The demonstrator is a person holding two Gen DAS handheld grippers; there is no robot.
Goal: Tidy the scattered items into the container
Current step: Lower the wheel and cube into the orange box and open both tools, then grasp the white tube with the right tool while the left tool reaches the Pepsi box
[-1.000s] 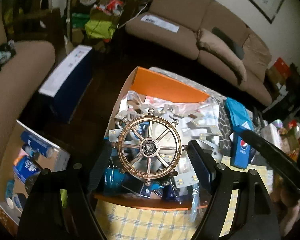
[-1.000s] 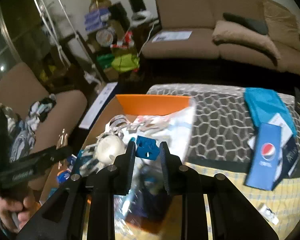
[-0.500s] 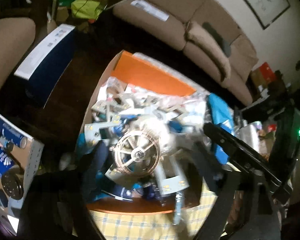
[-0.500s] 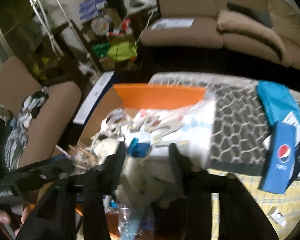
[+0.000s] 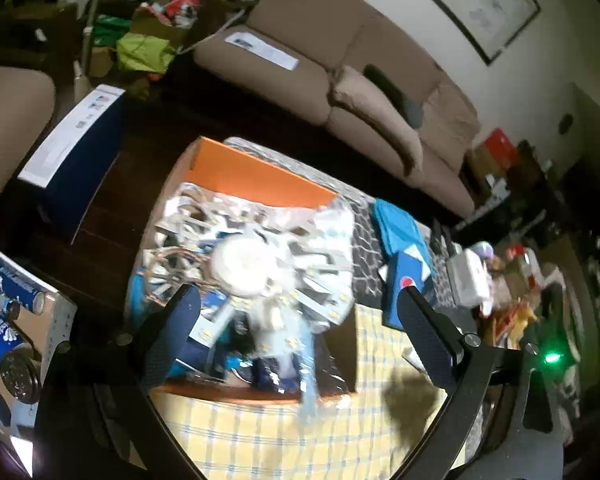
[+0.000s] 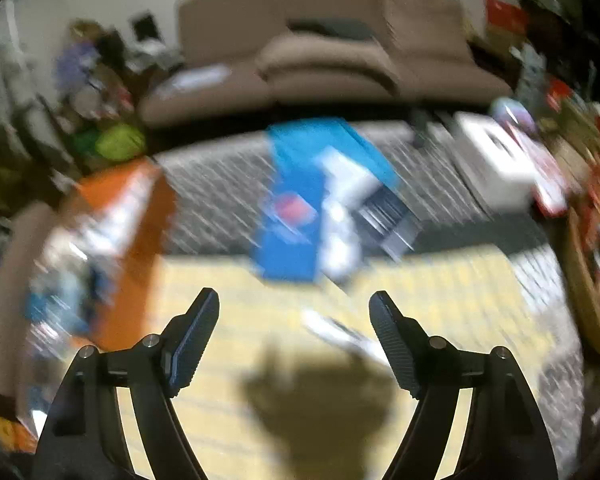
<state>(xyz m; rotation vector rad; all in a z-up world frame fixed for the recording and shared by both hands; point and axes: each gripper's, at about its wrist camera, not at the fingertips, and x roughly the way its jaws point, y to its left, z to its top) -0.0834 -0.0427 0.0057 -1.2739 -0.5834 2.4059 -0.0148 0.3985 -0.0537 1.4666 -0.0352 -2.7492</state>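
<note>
Yellow checked cloth [image 6: 260, 288] covers the near end of the table, with a grey patterned cover beyond it. Over that cloth the right gripper [image 6: 294, 316] points at bare fabric, its jaws opening with nothing between them. Just beyond its tips lies a blue Pepsi box [image 6: 288, 224] on the seam between the two cloths, touching a pale box and a turquoise packet; that view is badly smeared, so I cannot make out finer detail.

Off to the left, the left gripper [image 5: 296, 312] hangs above the orange container [image 5: 256, 178], spread wide and holding nothing. The container is heaped: grey bracket pieces, a white round lump [image 5: 248, 266] on top, and a clear plastic sleeve [image 5: 310, 376] spilling over the near rim onto the cloth. Further back, a brown sofa [image 5: 340, 76] stands against the wall.

The pile looks the likely trouble. It already stands proud of the rim, so another box pushed in could slide the top pieces over the edge. A hurried grab at the Pepsi box could also drag its neighbours along.
</note>
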